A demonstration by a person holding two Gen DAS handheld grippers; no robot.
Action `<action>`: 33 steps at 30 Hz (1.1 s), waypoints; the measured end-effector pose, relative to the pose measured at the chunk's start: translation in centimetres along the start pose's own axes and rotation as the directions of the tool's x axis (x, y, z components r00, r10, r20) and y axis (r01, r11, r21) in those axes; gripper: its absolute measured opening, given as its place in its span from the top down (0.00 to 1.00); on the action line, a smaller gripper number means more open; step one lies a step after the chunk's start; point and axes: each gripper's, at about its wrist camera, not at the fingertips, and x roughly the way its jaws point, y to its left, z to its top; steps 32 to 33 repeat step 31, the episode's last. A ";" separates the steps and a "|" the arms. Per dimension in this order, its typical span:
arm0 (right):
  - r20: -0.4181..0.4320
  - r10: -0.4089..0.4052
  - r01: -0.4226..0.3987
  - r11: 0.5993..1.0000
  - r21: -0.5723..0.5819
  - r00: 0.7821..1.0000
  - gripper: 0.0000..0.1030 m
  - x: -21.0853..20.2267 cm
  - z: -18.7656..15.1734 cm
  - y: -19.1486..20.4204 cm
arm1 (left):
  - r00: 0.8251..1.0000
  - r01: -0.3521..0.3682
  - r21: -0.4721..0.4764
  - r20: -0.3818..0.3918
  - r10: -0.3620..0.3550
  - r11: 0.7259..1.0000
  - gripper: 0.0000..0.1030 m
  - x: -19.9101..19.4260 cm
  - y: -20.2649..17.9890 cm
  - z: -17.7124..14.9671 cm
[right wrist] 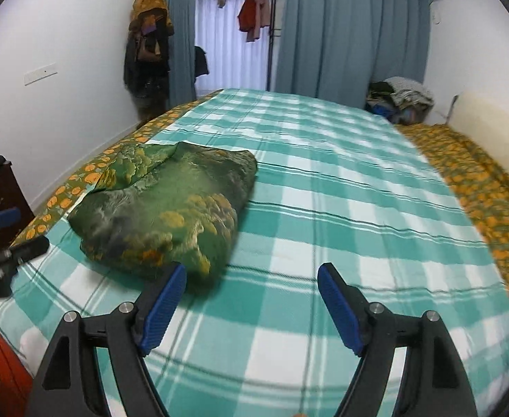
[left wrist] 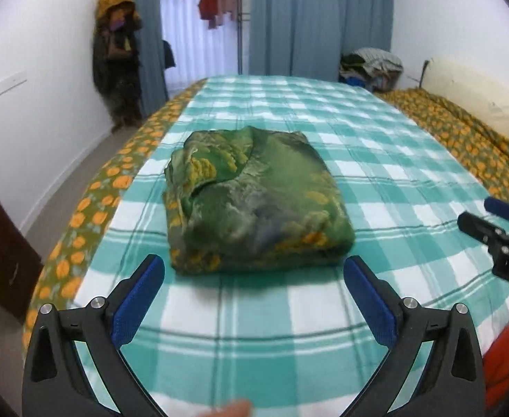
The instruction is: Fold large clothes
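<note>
Folded green cloth (left wrist: 254,201) lies flat, long axis running away from grippers

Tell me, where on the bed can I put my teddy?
Anywhere on the checked blanket between the green folded bundle and the orange-flowered sheet by the pillow. It's crowded near the bundle, where the open left claw and right claw wait.
</note>
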 end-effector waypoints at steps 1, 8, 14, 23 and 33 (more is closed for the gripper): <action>0.001 -0.003 0.003 1.000 0.006 1.000 0.23 -0.4 -0.2 0.1 | 1.000 0.006 -0.016 -0.003 -0.007 1.000 0.00 -0.5 -0.5 -0.1; 0.011 -0.029 0.029 1.000 0.003 1.000 0.23 -4.0 -1.5 0.3 | 0.987 -0.157 0.014 0.034 0.156 0.987 0.00 -3.6 -3.6 -0.3; 0.018 -0.041 0.041 0.999 -0.016 0.999 0.23 -5.2 -2.3 0.9 | 0.991 -0.134 0.040 0.009 0.133 0.990 0.00 -5.0 -5.3 -0.6; 0.016 -0.044 0.044 0.999 -0.014 0.999 0.23 -5.6 -2.6 1.2 | 0.989 -0.146 0.026 -0.006 0.147 0.989 0.00 -5.4 -5.1 -1.1; 0.008 -0.025 0.025 1.000 -0.013 1.000 0.23 -5.9 -2.9 1.7 | 0.990 -0.139 0.008 0.005 0.139 0.990 0.00 -5.9 -5.1 -1.3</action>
